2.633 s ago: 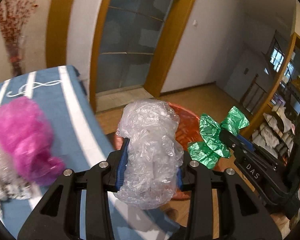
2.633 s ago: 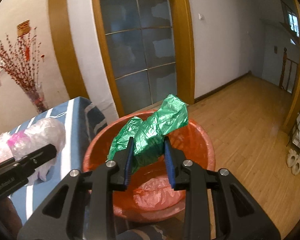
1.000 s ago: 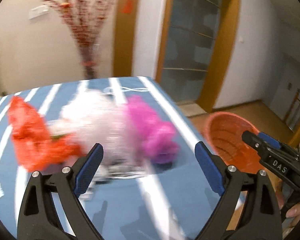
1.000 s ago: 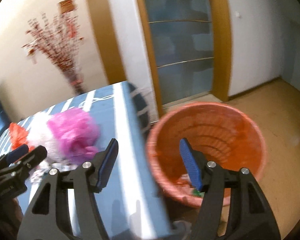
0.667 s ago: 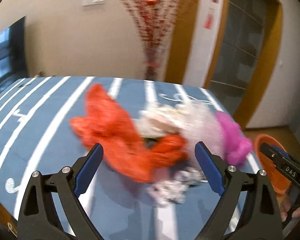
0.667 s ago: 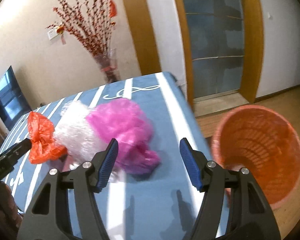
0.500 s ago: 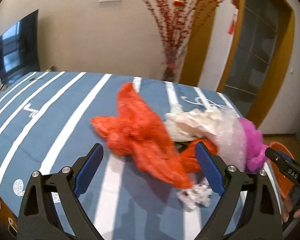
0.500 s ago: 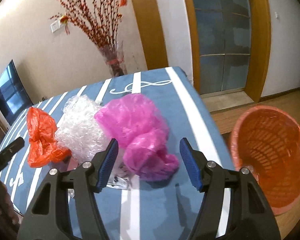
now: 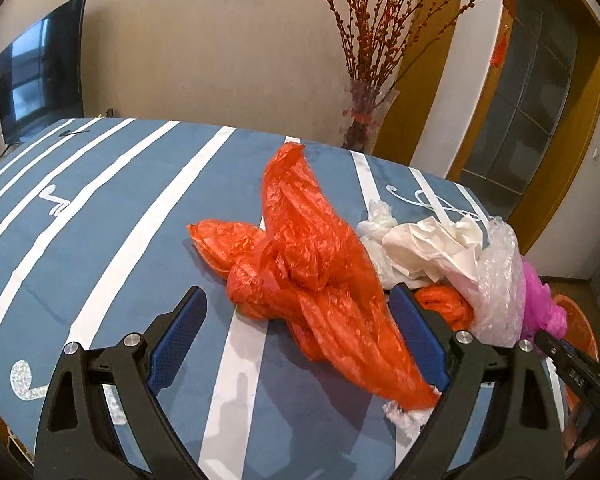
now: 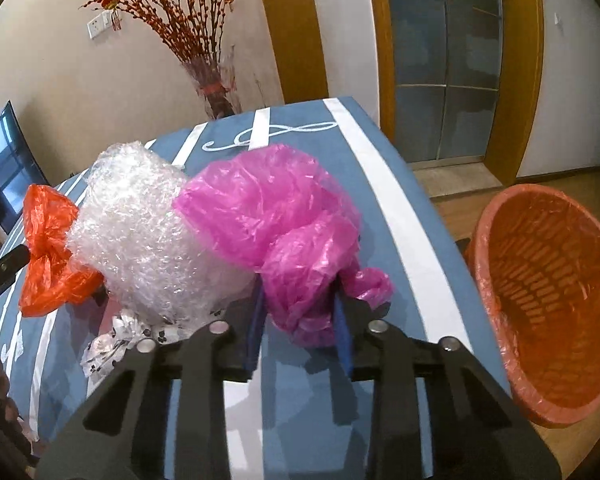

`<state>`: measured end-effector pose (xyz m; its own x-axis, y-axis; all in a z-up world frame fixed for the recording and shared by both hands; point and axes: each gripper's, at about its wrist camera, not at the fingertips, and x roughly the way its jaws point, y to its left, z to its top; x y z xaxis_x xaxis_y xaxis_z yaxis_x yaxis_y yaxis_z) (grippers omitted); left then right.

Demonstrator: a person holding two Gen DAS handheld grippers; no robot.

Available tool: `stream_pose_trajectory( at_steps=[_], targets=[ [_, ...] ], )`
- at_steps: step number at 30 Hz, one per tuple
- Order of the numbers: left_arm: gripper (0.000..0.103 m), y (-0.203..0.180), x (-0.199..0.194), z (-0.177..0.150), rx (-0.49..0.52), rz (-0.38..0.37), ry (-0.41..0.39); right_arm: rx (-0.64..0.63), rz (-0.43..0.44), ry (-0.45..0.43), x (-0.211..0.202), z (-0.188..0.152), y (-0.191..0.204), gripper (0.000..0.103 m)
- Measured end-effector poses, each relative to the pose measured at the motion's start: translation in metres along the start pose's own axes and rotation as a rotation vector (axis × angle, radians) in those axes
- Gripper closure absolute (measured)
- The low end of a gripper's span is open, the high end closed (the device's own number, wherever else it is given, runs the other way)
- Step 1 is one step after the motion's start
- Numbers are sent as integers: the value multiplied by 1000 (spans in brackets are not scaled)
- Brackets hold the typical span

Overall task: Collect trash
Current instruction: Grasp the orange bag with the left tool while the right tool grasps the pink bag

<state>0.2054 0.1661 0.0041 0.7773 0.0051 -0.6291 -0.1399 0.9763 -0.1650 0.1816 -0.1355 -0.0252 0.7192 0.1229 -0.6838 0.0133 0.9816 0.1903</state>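
A pile of trash lies on the blue striped table (image 9: 100, 216). My left gripper (image 9: 296, 344) is open, its jaws on either side of a crumpled orange plastic bag (image 9: 300, 264). White paper (image 9: 424, 248) and bubble wrap (image 9: 496, 280) lie to its right. In the right wrist view my right gripper (image 10: 300, 328) is shut on the lower end of a pink plastic bag (image 10: 276, 216), which rests on the table beside the bubble wrap (image 10: 148, 232). The orange bag (image 10: 48, 248) shows at the left. The orange trash basket (image 10: 548, 296) stands on the floor, right of the table.
A glass vase of red branches (image 9: 368, 116) stands behind the table's far edge. A TV (image 9: 40, 68) hangs on the left wall. A patterned scrap (image 10: 116, 340) lies in front of the bubble wrap. Glass doors (image 10: 444, 56) are behind the basket.
Both grippers have dropped their earlier bags and swung from the basket back to the table. The left has closed in on the orange bag. The right has shut on the pink bag.
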Motion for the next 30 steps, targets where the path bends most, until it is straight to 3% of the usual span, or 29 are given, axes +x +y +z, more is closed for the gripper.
stream_pose_trajectory(
  at_steps=[8, 12, 15, 17, 30],
  targets=[
    [14, -4, 31, 9, 2, 31, 43, 29, -15, -9, -9, -1, -15, 75],
    [48, -6, 39, 5, 12, -16, 79, 26, -21, -9, -11, -4, -18, 75],
    [63, -9, 35, 3, 33, -39, 68, 28, -23, -10, -13, -5, -19, 75],
    [68, -10, 31, 3, 41, -49, 56, 29, -24, -12, -15, -6, -21, 75],
    [69, -28, -27, 25, 38, -101, -54, 40, -16, -94, -57, 0, -30, 75]
  ],
)
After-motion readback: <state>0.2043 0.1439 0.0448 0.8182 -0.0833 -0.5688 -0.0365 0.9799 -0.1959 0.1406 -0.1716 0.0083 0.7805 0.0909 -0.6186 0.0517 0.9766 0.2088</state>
